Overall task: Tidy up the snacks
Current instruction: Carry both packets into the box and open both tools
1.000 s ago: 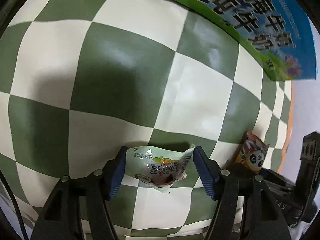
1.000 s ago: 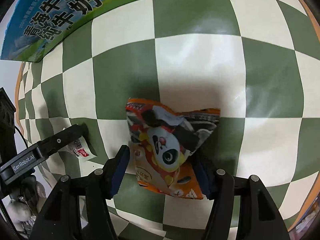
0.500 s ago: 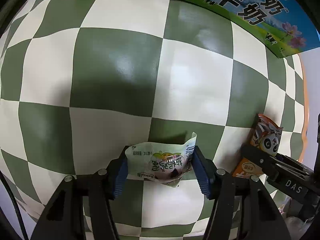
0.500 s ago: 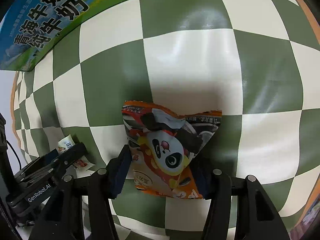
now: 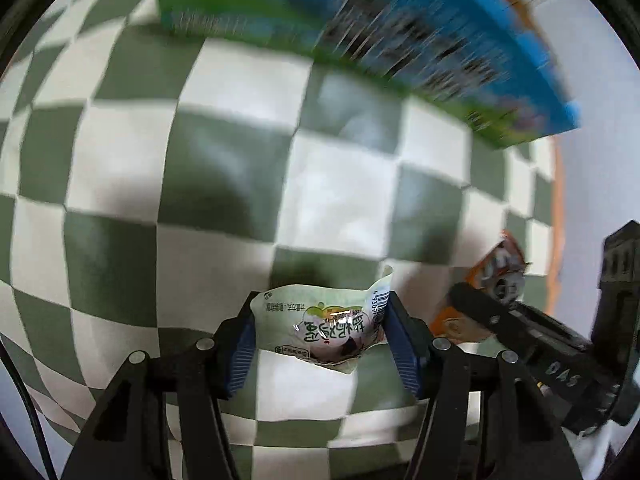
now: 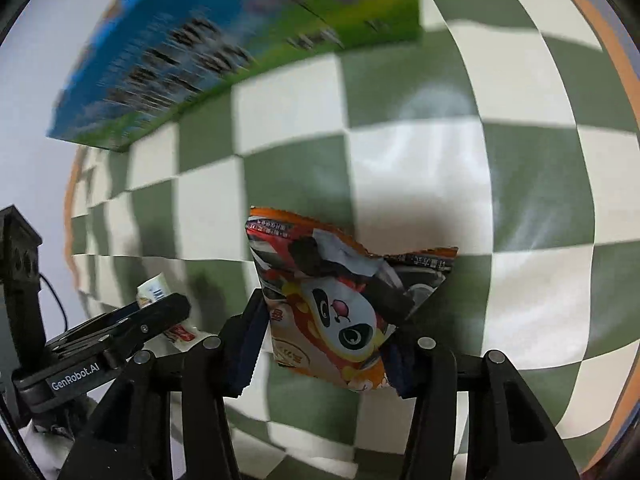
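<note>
A pale green snack packet (image 5: 326, 326) hangs above the checked cloth, pinched between the blue pads of my left gripper (image 5: 320, 340), which is shut on it. My right gripper (image 6: 324, 344) has its jaws closing on an orange panda snack bag (image 6: 340, 300); both pads press its sides and it is lifted off the cloth. In the left wrist view the right gripper (image 5: 520, 320) and the orange bag (image 5: 496, 268) show at the right. The right wrist view catches the left gripper (image 6: 120, 332) with the pale green packet (image 6: 154, 290) at the lower left.
A blue and green milk carton box (image 5: 360, 32) lies at the far side of the green and white checked tablecloth (image 5: 224, 168), blurred; it also fills the upper left as the milk box (image 6: 224, 48). The table's orange edge (image 6: 624, 72) runs along the right.
Both grippers have tightened on their packets and risen from the cloth, carrying the packets up. The milk box has come further into both views, now blurred by motion.
</note>
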